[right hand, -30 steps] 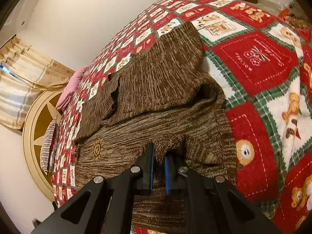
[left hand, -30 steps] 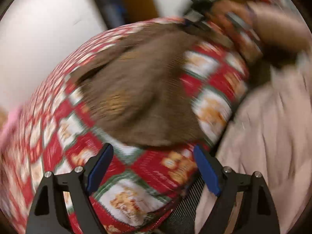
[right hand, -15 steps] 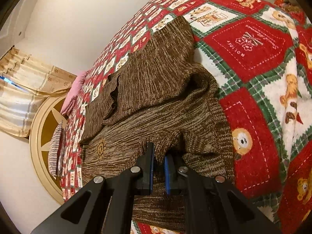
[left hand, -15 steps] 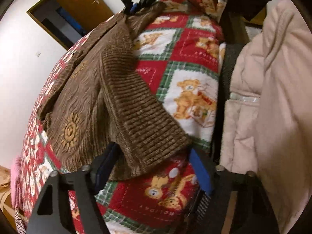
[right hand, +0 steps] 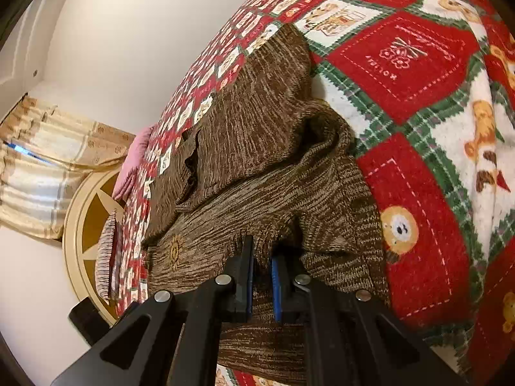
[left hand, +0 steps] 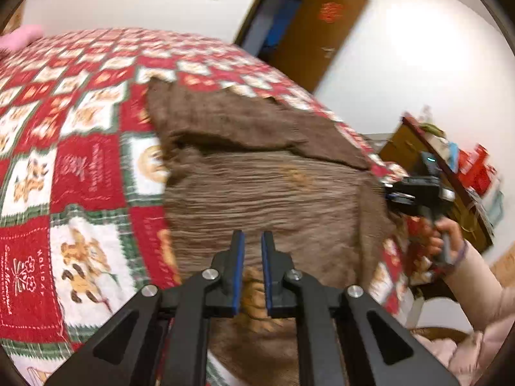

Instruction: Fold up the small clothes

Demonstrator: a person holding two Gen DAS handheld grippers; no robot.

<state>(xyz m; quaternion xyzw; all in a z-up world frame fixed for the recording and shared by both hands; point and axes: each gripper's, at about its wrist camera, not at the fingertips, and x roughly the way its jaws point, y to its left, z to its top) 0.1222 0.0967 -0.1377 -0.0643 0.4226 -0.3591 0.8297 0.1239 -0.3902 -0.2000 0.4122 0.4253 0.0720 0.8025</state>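
Two claws work on one brown sweater (left hand: 257, 193) that lies on a bed under a red, white and green blanket (left hand: 74, 173) with bears on it.

From the left wrist, the picture is a bit blurry. The left claw (left hand: 251, 257) has just been closing, and its blue pads (left hand: 238, 270) now stand close together. Brown knit bunches up between them, so the claw pinches the sweater near its bottom edge. One sleeve is folded across the top of the sweater. At the far right edge of the sweater is the right claw (left hand: 391, 194), held by a hand (left hand: 444, 241) in a pale sleeve. Behind the bed are a white wall and a brown door (left hand: 318, 32). A wooden shelf (left hand: 447, 177) with mixed things on it stands to the right.

From the right wrist, the right claw (right hand: 262, 267) is pressed together on a raised fold of the sweater. A small sun shape (right hand: 175, 251) is stitched on the knit to the left of the claw. The sweater is wrinkled and partly folded over itself. Far off are a pink cloth (right hand: 135, 160), a curtain (right hand: 48, 167) and a round headboard (right hand: 87, 225) with a star on it.
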